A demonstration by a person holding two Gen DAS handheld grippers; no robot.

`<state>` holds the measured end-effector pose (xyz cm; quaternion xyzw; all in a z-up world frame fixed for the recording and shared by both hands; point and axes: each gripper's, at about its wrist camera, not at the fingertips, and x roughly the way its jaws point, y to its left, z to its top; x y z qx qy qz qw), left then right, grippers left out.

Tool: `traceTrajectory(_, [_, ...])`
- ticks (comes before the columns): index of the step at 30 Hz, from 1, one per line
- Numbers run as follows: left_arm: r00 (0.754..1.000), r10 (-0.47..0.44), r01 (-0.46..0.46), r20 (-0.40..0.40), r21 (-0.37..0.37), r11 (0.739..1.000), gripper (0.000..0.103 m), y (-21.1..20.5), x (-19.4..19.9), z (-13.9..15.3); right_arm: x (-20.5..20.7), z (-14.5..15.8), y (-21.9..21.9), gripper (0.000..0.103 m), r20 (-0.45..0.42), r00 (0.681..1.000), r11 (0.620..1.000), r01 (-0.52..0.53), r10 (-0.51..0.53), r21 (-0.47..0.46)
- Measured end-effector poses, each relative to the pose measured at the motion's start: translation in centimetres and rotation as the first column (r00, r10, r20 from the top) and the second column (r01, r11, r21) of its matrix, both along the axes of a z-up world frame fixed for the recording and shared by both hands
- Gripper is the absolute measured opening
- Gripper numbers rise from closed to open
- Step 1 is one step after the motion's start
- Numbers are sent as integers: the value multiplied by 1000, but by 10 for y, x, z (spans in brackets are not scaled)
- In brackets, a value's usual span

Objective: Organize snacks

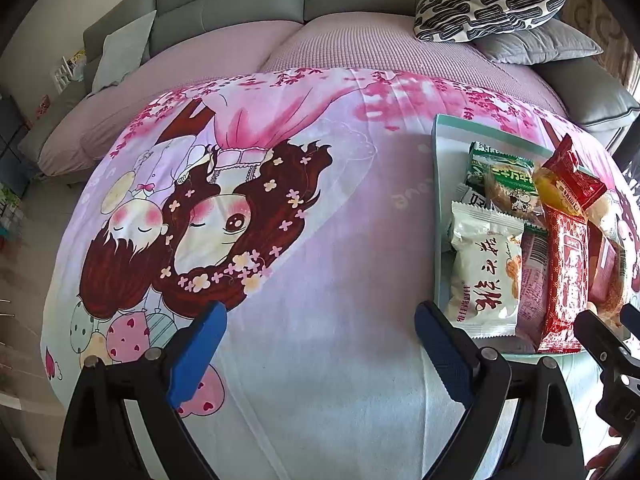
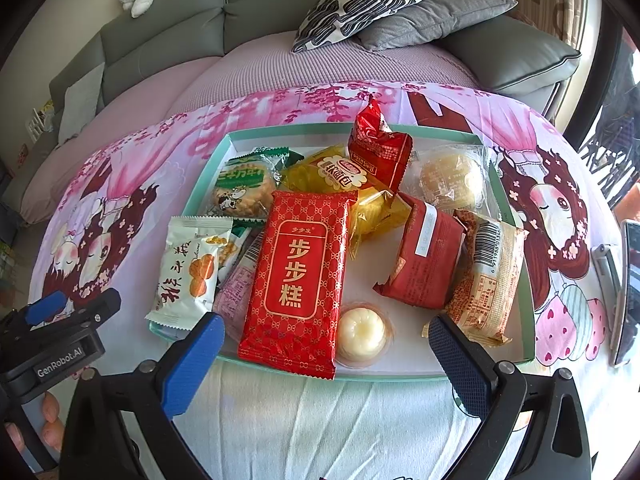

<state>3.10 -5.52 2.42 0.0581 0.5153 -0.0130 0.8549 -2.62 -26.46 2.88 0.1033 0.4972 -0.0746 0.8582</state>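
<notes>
On a table draped in a pink cartoon-print cloth [image 2: 360, 420], a shallow mint-edged tray [image 2: 530, 312] holds a jumble of wrapped snacks: a long red packet [image 2: 298, 284] lies in the middle, a white packet [image 2: 192, 272] at the left edge, a small round jelly cup [image 2: 362, 338] near the front rim. The right gripper [image 2: 326, 354] hovers at the tray's near edge, fingers spread and empty. The left gripper [image 1: 320, 344] (also spread, holding nothing) hangs over bare cloth beside the tray. A grey sofa [image 2: 160, 44] stands behind.
</notes>
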Motion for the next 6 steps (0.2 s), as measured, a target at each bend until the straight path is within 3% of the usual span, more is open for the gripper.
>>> traceTrajectory(6, [999,-11,13,39,-36,999,95,2,-3,7,0,-1,0,103,-2,1000,1000,1,-1,0])
